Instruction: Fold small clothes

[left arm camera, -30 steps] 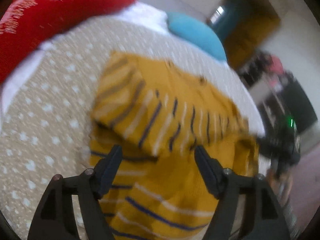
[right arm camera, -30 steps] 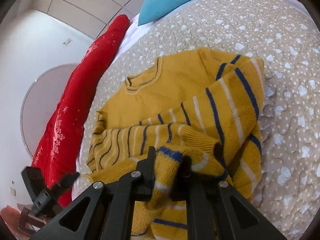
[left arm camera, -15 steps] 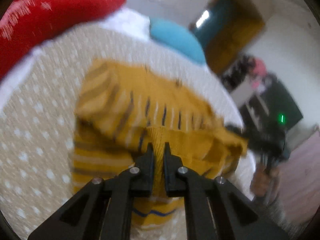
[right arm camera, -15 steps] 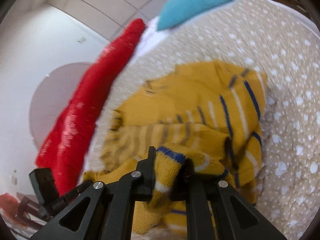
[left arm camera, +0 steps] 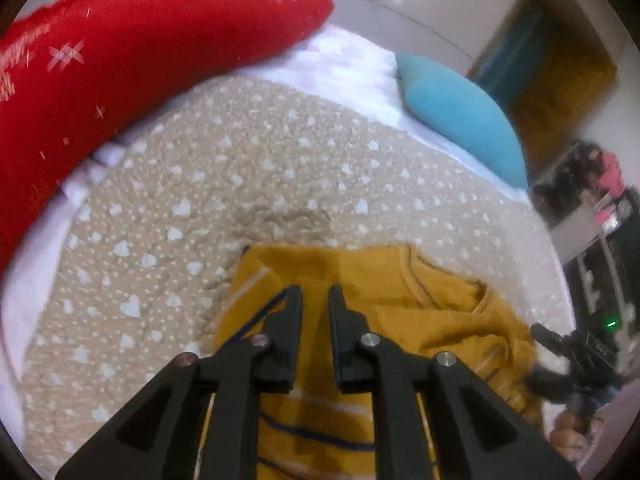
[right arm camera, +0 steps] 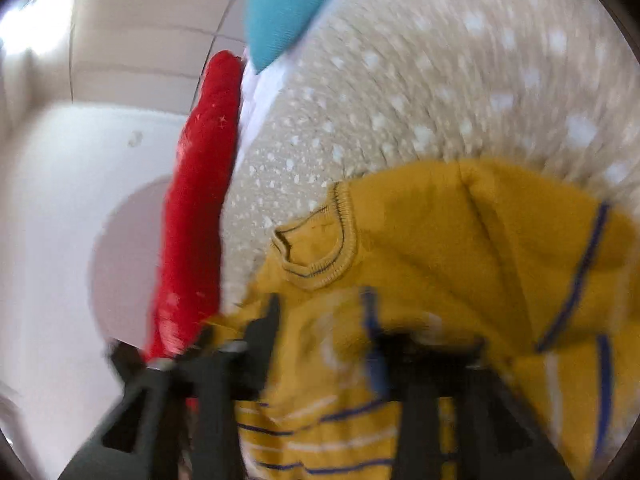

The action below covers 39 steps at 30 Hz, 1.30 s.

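Left wrist view: the left tool [left arm camera: 315, 300] is pinching a fold of the yellow striped sweater [left arm camera: 400, 320], its fingers nearly pressed together with fabric between them. The sweater is lying on the dotted beige bedspread [left arm camera: 224, 200], near a red pillow [left arm camera: 120, 60] and a blue pillow [left arm camera: 460, 116].

Right wrist view, blurred: the right tool [right arm camera: 324, 320] is sitting spread apart, with sweater fabric [right arm camera: 440, 240] bunching between its fingers; whether it is gripping I cannot tell.

A bed is covered by a beige bedspread [left arm camera: 248, 184] printed with white spots. A long red cushion [left arm camera: 120, 64] and a turquoise pillow [left arm camera: 460, 120] are placed at its far edge on a white sheet [left arm camera: 352, 68]. Pale tiled walls [right arm camera: 132, 64] are seen behind, and dark furniture [left arm camera: 592, 216] is positioned to the right.
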Tool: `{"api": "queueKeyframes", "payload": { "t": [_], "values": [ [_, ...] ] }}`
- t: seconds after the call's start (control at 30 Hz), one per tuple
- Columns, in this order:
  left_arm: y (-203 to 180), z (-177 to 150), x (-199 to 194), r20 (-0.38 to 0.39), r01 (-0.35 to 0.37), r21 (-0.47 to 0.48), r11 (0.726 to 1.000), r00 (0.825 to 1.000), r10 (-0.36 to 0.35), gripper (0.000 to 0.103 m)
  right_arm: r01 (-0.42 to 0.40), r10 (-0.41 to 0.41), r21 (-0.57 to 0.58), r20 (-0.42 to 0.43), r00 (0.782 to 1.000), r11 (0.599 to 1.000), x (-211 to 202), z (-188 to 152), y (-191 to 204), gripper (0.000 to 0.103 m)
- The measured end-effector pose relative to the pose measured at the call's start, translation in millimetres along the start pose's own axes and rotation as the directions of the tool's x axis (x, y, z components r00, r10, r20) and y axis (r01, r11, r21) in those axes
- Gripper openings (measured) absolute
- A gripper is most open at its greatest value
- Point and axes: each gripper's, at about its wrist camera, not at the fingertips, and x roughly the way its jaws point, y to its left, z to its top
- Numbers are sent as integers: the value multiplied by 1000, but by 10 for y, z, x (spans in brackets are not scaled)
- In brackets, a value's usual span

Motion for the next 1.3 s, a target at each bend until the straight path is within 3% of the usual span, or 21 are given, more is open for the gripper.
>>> {"api": "queueKeyframes", "payload": {
  "t": [0.03, 0.1, 0.17, 0.27, 0.37, 0.47, 0.6, 0.67, 0.73, 0.8, 0.87, 0.93, 1.0, 1.1, 1.2, 1.3],
  "values": [
    [41, 8, -12, 7, 29, -21, 999, 1000, -29, 23, -50, 50, 46, 4, 999, 998, 13, 58, -90, 57],
    [114, 30, -86, 38, 61, -48, 997, 998, -60, 50, -147, 144, 125, 31, 989, 981, -13, 163, -247, 60],
    [145, 43, -219, 73, 74, -58, 996, 995, -69, 58, -188, 176, 162, 85, 981, 969, -96, 239, -350, 63],
    [134, 7, -392, 91, 72, -20, 997, 993, -70, 65, -177, 163, 139, 108, 981, 974, -211, 276, -357, 65],
    [81, -99, -521, 88, 45, 52, 998, 995, -49, 71, -46, 44, 10, 134, 990, 999, -394, 226, -179, 65],
    [4, -294, -586, 49, 37, 135, 990, 998, -44, 71, 96, -77, -132, 147, 986, 987, -517, 102, 79, 66],
    [-188, -660, -511, -4, 9, 290, 957, 1000, -8, 71, 268, -218, -347, 176, 960, 899, -457, -233, 424, 64],
    [-272, -826, -372, -1, -92, 372, 924, 995, 100, 71, 288, -253, -433, 136, 958, 854, -227, -409, 561, 62],
    [-270, -886, -162, 5, -207, 423, 882, 974, 226, 71, 305, -292, -496, 106, 950, 813, 43, -518, 656, 60],
    [-160, -827, 35, -14, -259, 410, 875, 957, 290, 73, 347, -347, -544, 106, 932, 764, 321, -492, 710, 60],
    [23, -707, 180, -51, -279, 343, 897, 948, 315, 73, 452, -449, -539, 147, 882, 711, 593, -346, 683, 60],
    [194, -608, 199, -81, -239, 247, 939, 960, 266, 73, 528, -515, -475, 172, 840, 704, 718, -95, 589, 55],
    [380, -524, 171, -107, -185, 139, 973, 974, 201, 73, 564, -533, -426, 201, 822, 708, 658, 56, 544, 53],
    [591, -480, 32, -111, -104, 8, 995, 988, 104, 73, 600, -539, -337, 264, 800, 725, 363, 199, 589, 55],
    [653, -520, -175, -89, -73, -13, 997, 993, 72, 73, 592, -512, -310, 304, 803, 744, -102, 153, 631, 61],
    [669, -604, -369, -75, -54, 6, 999, 996, 55, 74, 553, -473, -334, 295, 830, 763, -543, 18, 613, 61]
  ]
}}
